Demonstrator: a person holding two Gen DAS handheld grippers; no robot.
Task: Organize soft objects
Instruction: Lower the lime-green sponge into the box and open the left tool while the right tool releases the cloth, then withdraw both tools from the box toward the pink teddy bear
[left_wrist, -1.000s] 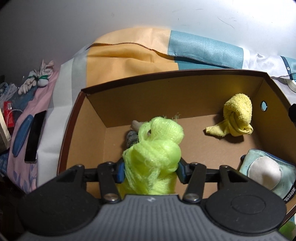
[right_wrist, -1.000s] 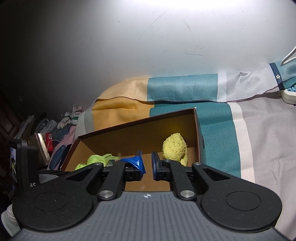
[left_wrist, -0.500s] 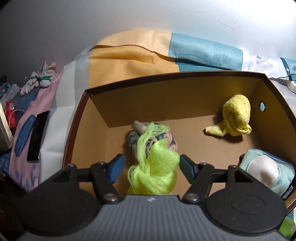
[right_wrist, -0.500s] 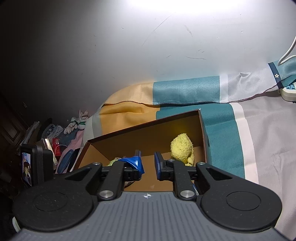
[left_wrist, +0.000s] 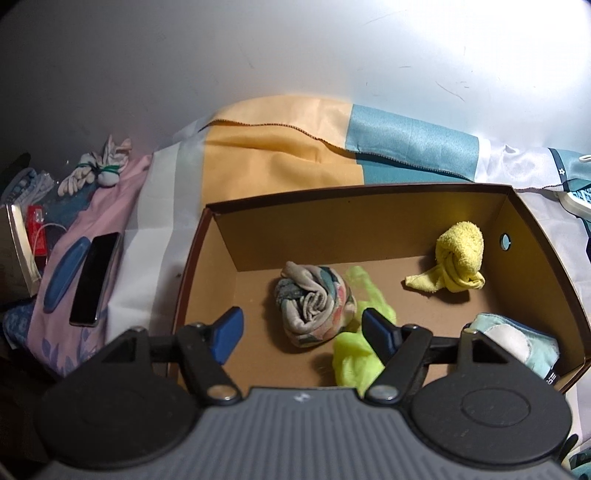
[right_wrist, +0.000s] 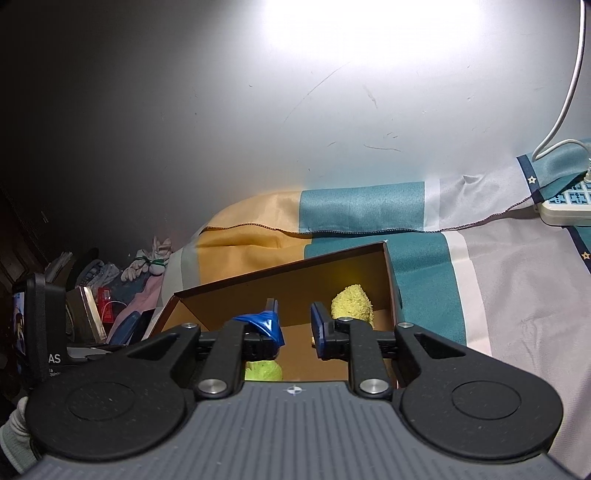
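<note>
The neon-green mesh cloth (left_wrist: 354, 354) lies loose on the floor of the cardboard box (left_wrist: 295, 225), just under and against the inner side of the right finger of the left tongs (left_wrist: 302, 328), whose jaws have just been opening and now stand about half apart with nothing pressed between them; the cloth is released. It looks very light, limp and snag-prone, so I judge it would be best pinched at its bunched middle rather than by a trailing end. Between the fingers and a little ahead sits a rolled floral cloth (left_wrist: 314, 302), soft and springy, likely to unroll if taken by an edge. Farther ahead and to the right is a knotted yellow towel (left_wrist: 458, 258), and at the near right a pale blue padded piece (left_wrist: 517, 339). The right tongs (right_wrist: 295, 326) hover over the box's near rim, nearly closed with a narrow gap, holding nothing. The box rests on a striped bedspread (left_wrist: 280, 162).
</note>
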